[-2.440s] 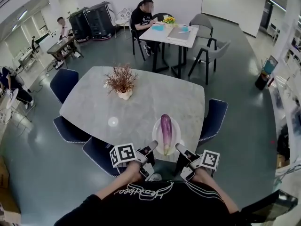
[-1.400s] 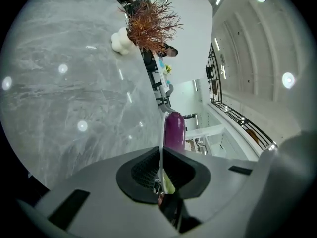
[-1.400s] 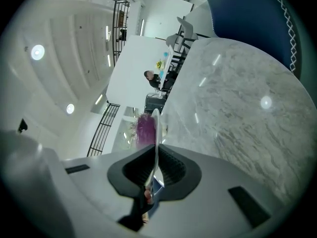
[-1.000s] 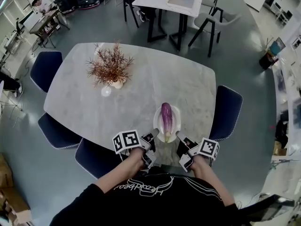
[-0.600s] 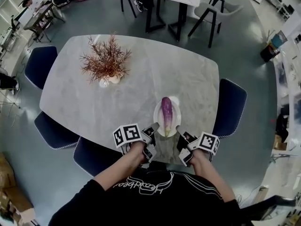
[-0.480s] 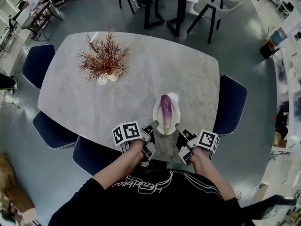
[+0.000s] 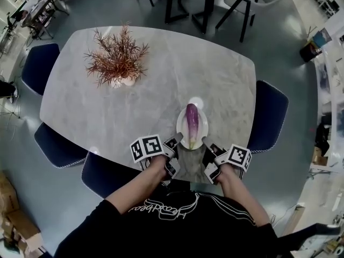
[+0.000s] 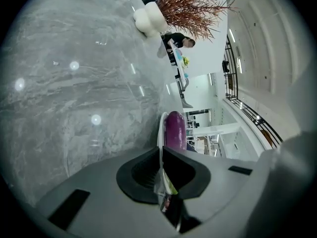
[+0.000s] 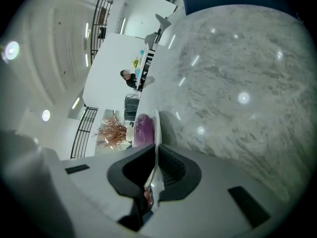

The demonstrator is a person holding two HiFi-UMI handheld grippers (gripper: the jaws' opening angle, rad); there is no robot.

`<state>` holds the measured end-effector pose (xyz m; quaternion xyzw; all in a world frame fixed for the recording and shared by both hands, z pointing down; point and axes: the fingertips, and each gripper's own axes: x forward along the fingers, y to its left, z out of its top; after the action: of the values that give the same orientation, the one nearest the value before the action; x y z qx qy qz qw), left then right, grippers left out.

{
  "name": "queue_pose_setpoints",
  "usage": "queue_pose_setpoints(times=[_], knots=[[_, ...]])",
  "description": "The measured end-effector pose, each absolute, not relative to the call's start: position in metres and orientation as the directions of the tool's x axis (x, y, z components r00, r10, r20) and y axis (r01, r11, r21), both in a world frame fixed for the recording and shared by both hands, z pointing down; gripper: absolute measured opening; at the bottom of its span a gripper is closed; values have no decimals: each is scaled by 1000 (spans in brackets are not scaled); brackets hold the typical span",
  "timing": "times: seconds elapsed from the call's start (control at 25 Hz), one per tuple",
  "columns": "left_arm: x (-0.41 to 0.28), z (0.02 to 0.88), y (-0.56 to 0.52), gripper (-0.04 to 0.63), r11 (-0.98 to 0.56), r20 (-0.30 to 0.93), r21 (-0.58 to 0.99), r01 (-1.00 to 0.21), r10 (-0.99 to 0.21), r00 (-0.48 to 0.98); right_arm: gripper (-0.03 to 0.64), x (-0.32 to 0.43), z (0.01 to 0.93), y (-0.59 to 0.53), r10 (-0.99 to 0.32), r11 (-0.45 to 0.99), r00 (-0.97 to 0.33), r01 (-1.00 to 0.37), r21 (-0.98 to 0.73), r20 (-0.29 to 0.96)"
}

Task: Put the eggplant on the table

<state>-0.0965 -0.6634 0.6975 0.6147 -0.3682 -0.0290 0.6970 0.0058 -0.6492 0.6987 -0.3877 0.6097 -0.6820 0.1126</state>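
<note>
Head view is showing the left gripper (image 7: 173, 142) and right gripper (image 7: 208, 148) each clamping the near rim of a white plate (image 7: 181, 124). The eggplant (image 7: 192, 121) is lying on it, over the marble table's (image 7: 161, 69) near edge.

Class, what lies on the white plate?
A purple eggplant lies lengthwise on the plate, whose near rim the left gripper and right gripper clamp. The plate's middle beneath it is covered.
</note>
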Motion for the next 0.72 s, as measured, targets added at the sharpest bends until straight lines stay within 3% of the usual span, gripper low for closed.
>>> queue_pose_setpoints(times=[0.72], knots=[[-99, 705, -662, 28, 262, 504, 864, -430, -483, 716, 20, 3, 701, -649, -611, -206, -657, -407, -890, 442]])
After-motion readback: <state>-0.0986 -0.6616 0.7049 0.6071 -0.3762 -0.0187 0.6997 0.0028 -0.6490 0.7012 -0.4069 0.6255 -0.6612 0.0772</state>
